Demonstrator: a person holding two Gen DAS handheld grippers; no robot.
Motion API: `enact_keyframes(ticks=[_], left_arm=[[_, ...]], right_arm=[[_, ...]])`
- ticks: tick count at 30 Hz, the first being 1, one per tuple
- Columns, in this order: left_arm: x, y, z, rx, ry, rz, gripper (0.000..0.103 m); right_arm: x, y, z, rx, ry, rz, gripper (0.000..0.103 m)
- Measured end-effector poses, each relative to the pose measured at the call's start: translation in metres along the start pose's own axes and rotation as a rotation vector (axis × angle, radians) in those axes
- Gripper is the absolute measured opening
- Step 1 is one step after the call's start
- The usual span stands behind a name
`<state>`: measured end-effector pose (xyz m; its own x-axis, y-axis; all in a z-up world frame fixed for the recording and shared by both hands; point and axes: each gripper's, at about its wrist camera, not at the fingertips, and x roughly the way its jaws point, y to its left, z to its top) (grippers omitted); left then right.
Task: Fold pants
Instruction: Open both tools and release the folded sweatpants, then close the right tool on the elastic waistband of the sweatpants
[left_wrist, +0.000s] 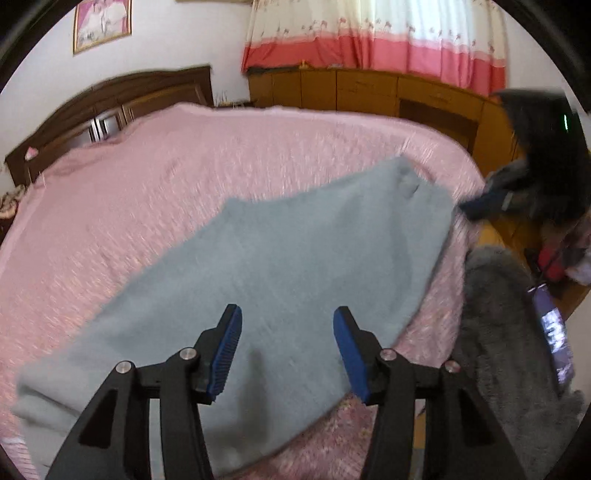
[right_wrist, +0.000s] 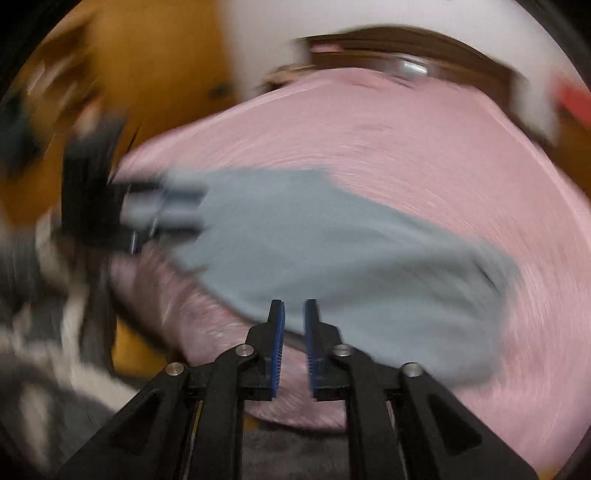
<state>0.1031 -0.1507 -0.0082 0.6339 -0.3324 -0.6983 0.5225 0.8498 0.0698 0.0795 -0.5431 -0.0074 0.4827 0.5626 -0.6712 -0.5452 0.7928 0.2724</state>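
Left gripper (left_wrist: 287, 314): jaws stand well apart above the pants (left_wrist: 258, 266), nothing between the blue pads (left_wrist: 227, 354). Right gripper (right_wrist: 294, 314): jaws parted by a narrow gap, empty; this view is heavily blurred. Grey-blue pants lie folded flat on the pink bedspread (left_wrist: 147, 192), near its edge, running diagonally. Wooden headboard (left_wrist: 110, 99) stands at the far end. Orange cabinets (left_wrist: 369, 92) line the wall under a pink-and-white curtain (left_wrist: 376, 40).
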Motion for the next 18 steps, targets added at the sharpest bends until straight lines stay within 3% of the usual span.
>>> enact_keyframes(ticks=[2, 7, 12, 18], left_arm=[[0.021, -0.003, -0.012, -0.010, 0.036, 0.015, 0.054], [0.025, -0.001, -0.021, -0.045, -0.012, 0.004, 0.055], [0.025, 0.002, -0.026, -0.032, -0.012, -0.001, 0.055], [0.016, 0.005, -0.037, -0.024, -0.016, 0.006, 0.056]], right_arm=[[-0.017, -0.039, -0.014, 0.174, -0.055, 0.017, 0.028], [-0.030, -0.103, -0.042, 0.487, -0.153, 0.102, 0.029], [-0.021, -0.120, -0.035, 0.505, -0.160, 0.126, 0.029], [0.007, -0.123, -0.033, 0.511, -0.053, 0.084, 0.029]])
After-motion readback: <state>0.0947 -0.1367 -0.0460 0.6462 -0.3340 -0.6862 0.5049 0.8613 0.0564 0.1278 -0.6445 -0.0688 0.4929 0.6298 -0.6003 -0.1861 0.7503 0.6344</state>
